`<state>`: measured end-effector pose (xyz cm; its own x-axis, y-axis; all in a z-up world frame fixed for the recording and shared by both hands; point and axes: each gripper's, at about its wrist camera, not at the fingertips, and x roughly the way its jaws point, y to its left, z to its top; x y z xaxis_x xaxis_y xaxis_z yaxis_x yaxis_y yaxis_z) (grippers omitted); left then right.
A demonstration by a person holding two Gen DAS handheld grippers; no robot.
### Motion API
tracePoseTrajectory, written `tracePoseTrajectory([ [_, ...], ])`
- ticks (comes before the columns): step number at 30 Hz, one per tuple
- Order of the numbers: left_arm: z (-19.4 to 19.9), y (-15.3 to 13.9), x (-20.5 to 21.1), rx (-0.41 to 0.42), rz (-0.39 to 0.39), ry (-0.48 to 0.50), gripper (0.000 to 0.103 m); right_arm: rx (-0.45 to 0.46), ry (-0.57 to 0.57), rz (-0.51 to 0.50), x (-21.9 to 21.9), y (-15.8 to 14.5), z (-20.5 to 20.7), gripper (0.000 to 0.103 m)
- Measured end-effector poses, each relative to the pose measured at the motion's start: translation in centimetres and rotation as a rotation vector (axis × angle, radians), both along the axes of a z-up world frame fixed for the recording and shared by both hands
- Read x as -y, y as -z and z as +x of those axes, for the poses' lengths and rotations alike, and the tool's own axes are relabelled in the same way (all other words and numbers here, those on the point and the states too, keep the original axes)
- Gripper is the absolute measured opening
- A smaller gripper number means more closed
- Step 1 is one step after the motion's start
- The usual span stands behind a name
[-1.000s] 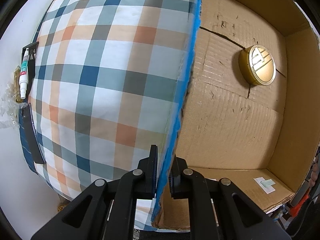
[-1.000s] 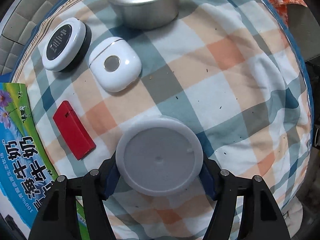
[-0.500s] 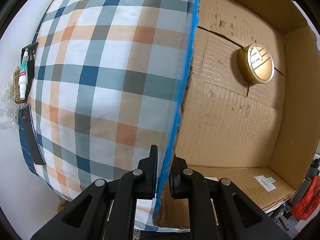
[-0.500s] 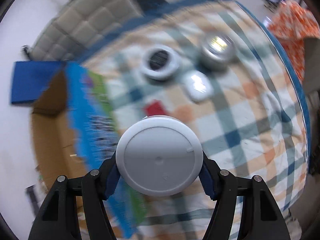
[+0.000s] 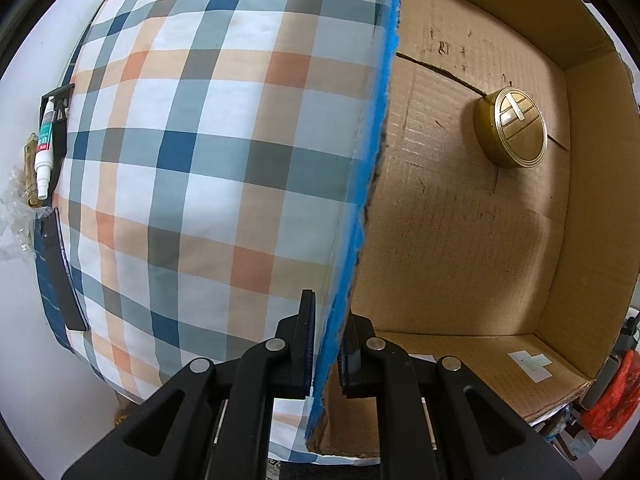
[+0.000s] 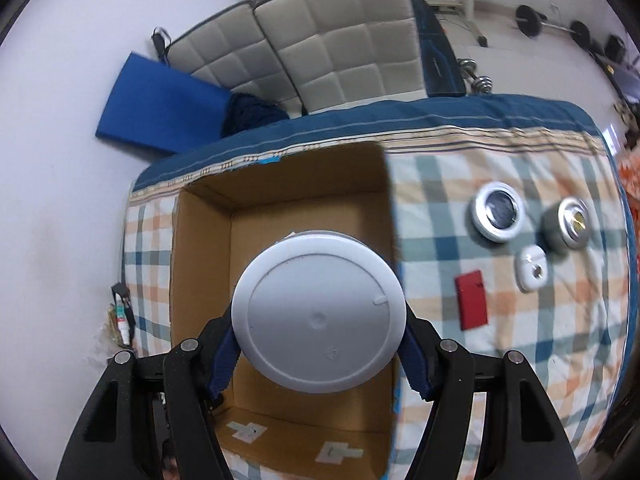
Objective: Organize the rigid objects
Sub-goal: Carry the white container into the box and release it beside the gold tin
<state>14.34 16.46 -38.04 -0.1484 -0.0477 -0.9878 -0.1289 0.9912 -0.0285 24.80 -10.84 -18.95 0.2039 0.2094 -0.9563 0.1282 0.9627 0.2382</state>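
Cardboard walls bound your working room: the open box [image 6: 304, 184] sits on the plaid cloth [image 6: 520, 360], and its floor is mostly bare, with only a gold round tin [image 5: 511, 132] lying toward its far side in the left wrist view. Your left gripper [image 5: 326, 344] points straight down and is clenched on the box's blue-faced side wall [image 5: 360, 208], one finger outside and one inside. Your right gripper [image 6: 320, 344] tilts steeply downward above the box opening and grasps a white round container [image 6: 318, 316] by its sides, the blue pads pressing on both flanks. To the right of the box, well clear of its wall, the cloth carries a red flat case [image 6: 472, 302], a small white case [image 6: 531, 269], a white-rimmed round tin [image 6: 498, 217] and a silver round tin [image 6: 570, 221]. Beyond the cloth's left edge, a small white bottle [image 5: 43, 148] lies on the pale floor.
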Motion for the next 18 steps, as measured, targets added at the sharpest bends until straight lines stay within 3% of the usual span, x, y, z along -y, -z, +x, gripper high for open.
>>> tracePoseTrajectory([
  [10,0.2,0.2,-0.3,-0.009,-0.002,0.001,0.007,-0.088,-0.021,0.007,-3.2,6.4,3.2,0.07],
  [18,0.4,0.5,-0.3,-0.014,-0.006,-0.004,0.007,-0.119,-0.048,-0.062,-6.1,10.1,5.1,0.07],
])
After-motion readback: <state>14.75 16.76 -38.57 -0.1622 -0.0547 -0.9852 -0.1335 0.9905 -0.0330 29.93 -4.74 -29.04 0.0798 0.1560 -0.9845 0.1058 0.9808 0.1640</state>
